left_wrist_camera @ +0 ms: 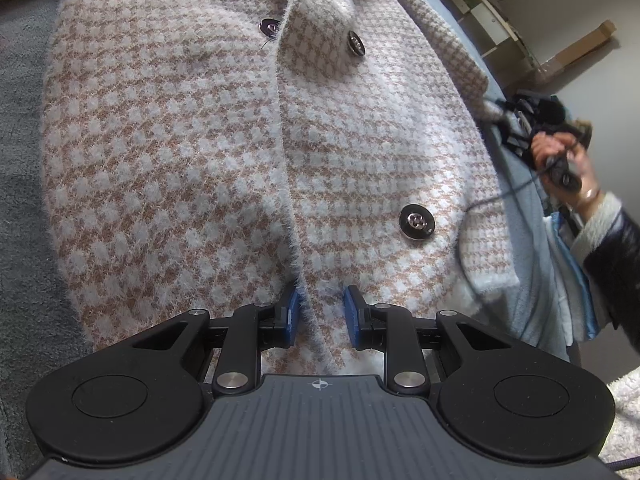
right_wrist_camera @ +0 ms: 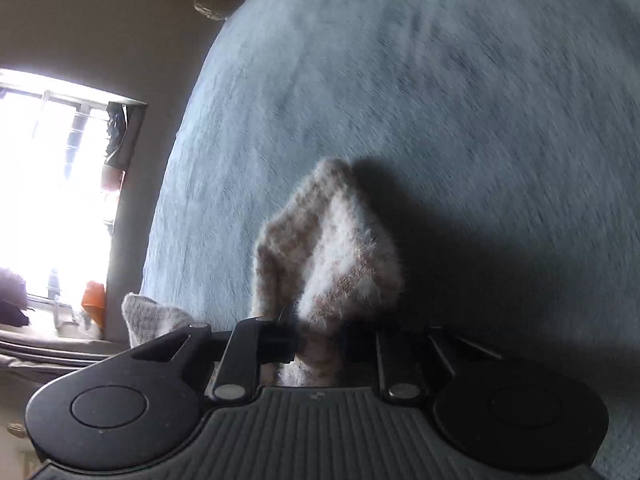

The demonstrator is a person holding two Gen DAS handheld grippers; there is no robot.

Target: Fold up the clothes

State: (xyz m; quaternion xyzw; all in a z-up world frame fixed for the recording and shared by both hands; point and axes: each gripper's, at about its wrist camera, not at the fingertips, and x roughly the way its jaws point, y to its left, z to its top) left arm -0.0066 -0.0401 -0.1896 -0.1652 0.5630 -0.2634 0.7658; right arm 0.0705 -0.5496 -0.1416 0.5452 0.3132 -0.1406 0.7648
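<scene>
Fuzzy beige-and-white houndstooth knit cardigan w/ dark round buttons (left_wrist_camera: 224, 152) lies spread flat on the grey-blue fleece blanket (left_wrist_camera: 24, 168), long axis running straight away from the left gripper (left_wrist_camera: 320, 310). That gripper sits at the near hem, blue pads (left_wrist_camera: 294, 308) narrowly apart w/ the front placket edge between them; can't tell if they actually press it. Right gripper (right_wrist_camera: 316, 344) pinches a bunched end of the same knit (right_wrist_camera: 332, 248), lifted off the blanket at the cardigan's right side. Right hand (left_wrist_camera: 568, 160) looks nearer for the next fold, prob. carrying that end inward across the body.
</scene>
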